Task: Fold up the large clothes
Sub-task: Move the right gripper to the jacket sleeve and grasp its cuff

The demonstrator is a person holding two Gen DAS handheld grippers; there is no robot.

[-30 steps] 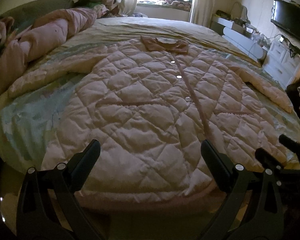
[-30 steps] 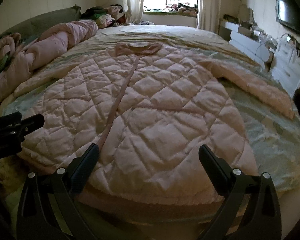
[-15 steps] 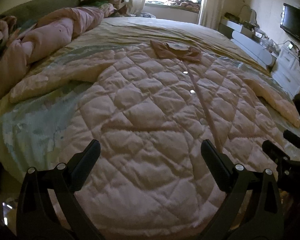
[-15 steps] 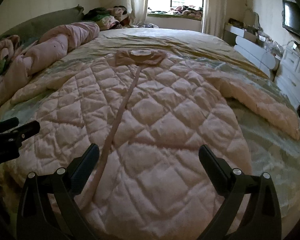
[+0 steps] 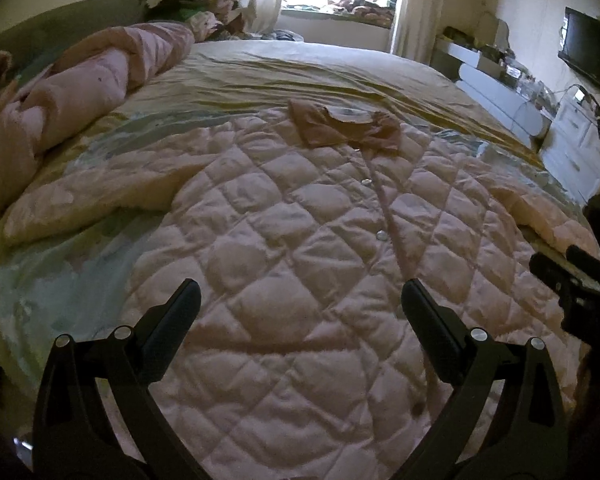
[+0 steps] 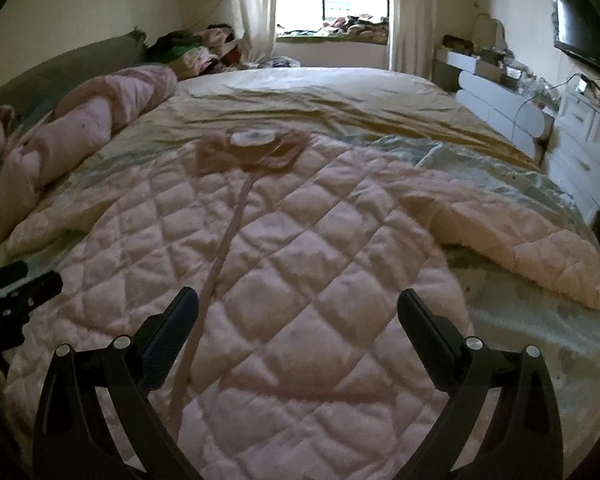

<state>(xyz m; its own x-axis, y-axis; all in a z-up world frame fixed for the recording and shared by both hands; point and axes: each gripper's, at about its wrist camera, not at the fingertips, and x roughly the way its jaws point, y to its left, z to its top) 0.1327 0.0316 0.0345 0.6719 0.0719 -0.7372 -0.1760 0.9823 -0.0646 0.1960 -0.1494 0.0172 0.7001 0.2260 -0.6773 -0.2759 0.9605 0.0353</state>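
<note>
Jaws spread wide and holding nothing, the left gripper point(image 5: 300, 300) is hovering over the pale pink quilted coat point(image 5: 300, 260) lying flat across the bed point(image 5: 300, 68), sleeves reaching both side edges; the right gripper point(image 6: 298, 308) is hovering likewise, wide.

Dim room lit from a blown-out window point(image 6: 332, 4) at top centre; edges are curved and blackened by fisheye.

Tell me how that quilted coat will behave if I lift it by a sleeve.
Probably floppy: the coat lies flat and its sleeve bends limply across the bed. Likely light for its bulk, since the quilting looks puffy. The body would probably drag and sag behind. Both grippers are open above it.
</note>
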